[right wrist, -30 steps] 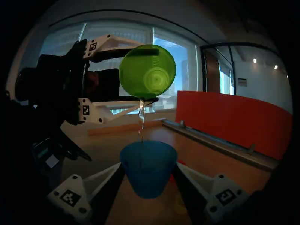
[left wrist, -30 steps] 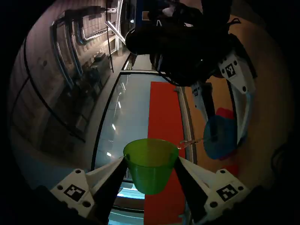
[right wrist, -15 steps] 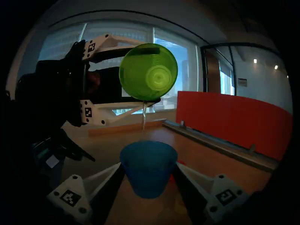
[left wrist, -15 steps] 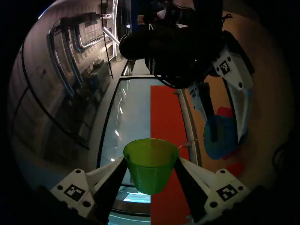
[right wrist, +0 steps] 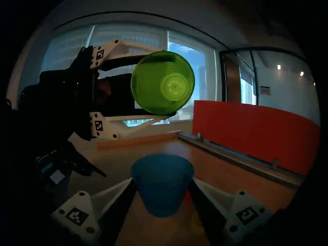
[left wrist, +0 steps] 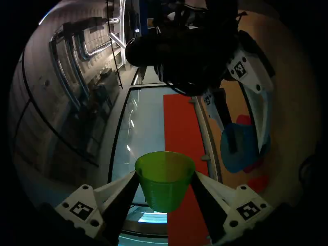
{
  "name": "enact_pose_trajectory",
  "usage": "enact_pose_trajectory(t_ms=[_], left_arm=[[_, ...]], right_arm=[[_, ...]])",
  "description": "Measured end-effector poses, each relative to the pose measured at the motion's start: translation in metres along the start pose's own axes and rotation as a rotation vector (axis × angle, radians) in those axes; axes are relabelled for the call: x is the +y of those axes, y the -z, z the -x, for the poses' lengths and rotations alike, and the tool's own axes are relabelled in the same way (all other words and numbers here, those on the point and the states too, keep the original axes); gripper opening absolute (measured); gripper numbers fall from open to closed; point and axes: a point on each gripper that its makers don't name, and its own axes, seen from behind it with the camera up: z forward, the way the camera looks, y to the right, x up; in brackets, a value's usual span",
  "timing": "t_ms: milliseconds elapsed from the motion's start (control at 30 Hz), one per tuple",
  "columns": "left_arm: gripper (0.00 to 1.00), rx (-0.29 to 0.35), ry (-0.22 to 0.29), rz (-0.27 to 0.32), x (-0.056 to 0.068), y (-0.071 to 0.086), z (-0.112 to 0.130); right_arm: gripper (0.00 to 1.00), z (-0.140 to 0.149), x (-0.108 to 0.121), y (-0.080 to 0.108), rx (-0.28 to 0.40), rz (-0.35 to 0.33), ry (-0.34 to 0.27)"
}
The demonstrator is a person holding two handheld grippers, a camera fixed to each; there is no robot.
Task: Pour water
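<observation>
In the left gripper view, my left gripper (left wrist: 164, 180) is shut on a translucent green cup (left wrist: 165, 180). The cup lies tipped on its side. Farther off, the right gripper (left wrist: 242, 139) holds a blue cup (left wrist: 235, 147) over a wooden table (left wrist: 287, 135). In the right gripper view, my right gripper (right wrist: 162, 184) is shut on the blue cup (right wrist: 162, 182), which stands upright. The green cup (right wrist: 162, 88) hangs above it with its mouth facing this camera, held by the left gripper (right wrist: 135, 84). No water stream runs between the cups.
A red panel (right wrist: 258, 131) runs along the table's far right edge, beside a metal rail (right wrist: 238, 158). Large windows (right wrist: 192, 69) stand behind. A person's dark gloved hand (right wrist: 53, 102) holds the left gripper. A dark device (right wrist: 51, 172) sits low at the left.
The thin stream of water from the green cup into the blue cup has thinned and stopped. The green cup has shifted slightly right and up in the right gripper view.
</observation>
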Motion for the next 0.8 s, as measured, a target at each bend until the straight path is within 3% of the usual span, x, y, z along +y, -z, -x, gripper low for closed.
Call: enact_pose_trajectory(t_ms=[200, 400, 600, 800], left_arm=[[0.85, -0.006, 0.021, 0.0, -0.002, -0.003, 0.006], [0.85, -0.013, 0.105, -0.004, -0.003, -0.005, 0.012], [0.85, -0.026, 0.292, -0.011, -0.002, -0.007, 0.024], [0.85, -0.041, 0.561, -0.005, 0.006, -0.008, 0.039]], right_arm=[[0.88, 0.001, 0.0, -0.001, 0.001, 0.0, -0.001], [0.87, 0.002, 0.002, -0.002, 0.005, 0.006, -0.003], [0.88, 0.002, 0.003, 0.0, 0.009, 0.012, -0.002], [0.88, -0.002, 0.004, 0.002, 0.024, 0.017, -0.007]])
